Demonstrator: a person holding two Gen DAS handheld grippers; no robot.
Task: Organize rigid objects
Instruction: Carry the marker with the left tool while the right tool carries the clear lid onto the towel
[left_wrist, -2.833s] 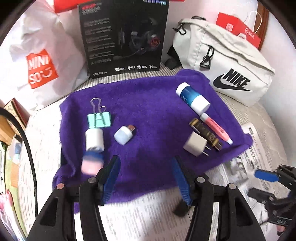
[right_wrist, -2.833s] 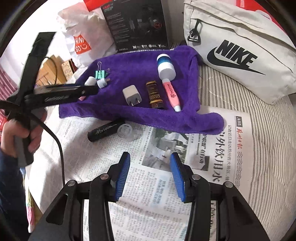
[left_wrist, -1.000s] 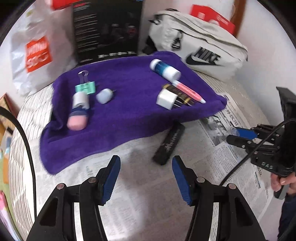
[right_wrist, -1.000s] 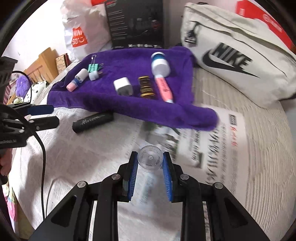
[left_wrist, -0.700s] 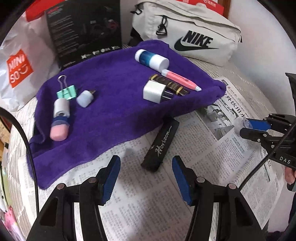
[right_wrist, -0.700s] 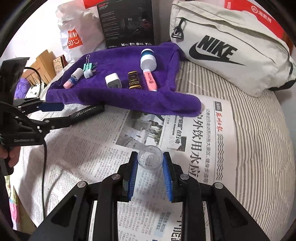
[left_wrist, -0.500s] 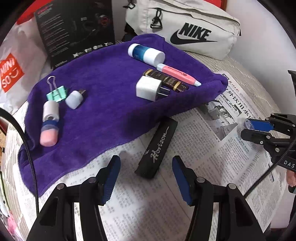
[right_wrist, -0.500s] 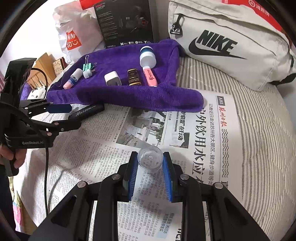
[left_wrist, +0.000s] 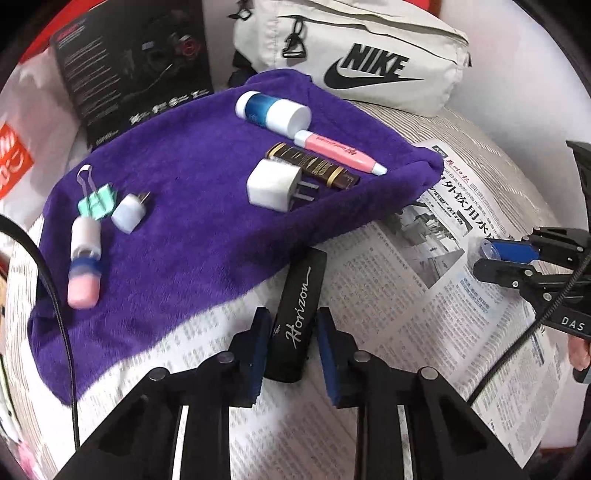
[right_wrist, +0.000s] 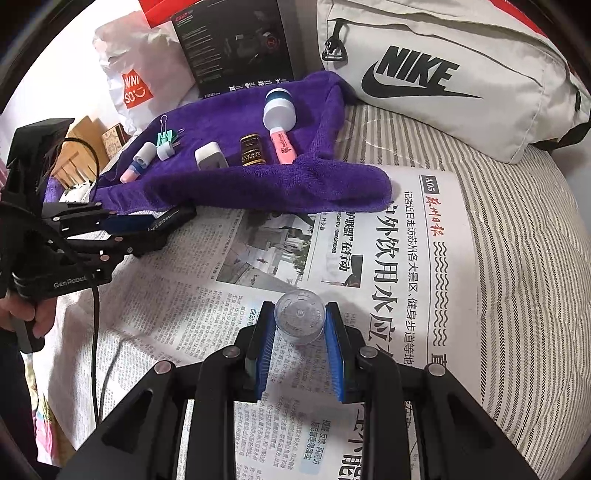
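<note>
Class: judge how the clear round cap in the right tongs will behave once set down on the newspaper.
The clear round cap looks like thin plastic, so probably light and rigid. Being round, it may roll if laid sideways. Its smooth wall could slip between the right tongs.

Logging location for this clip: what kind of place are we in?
Probably a bedroom at home, with the work done on a bed: a striped mattress under the newspaper, with a Nike bag and a Miniso shopping bag against the wall.
</note>
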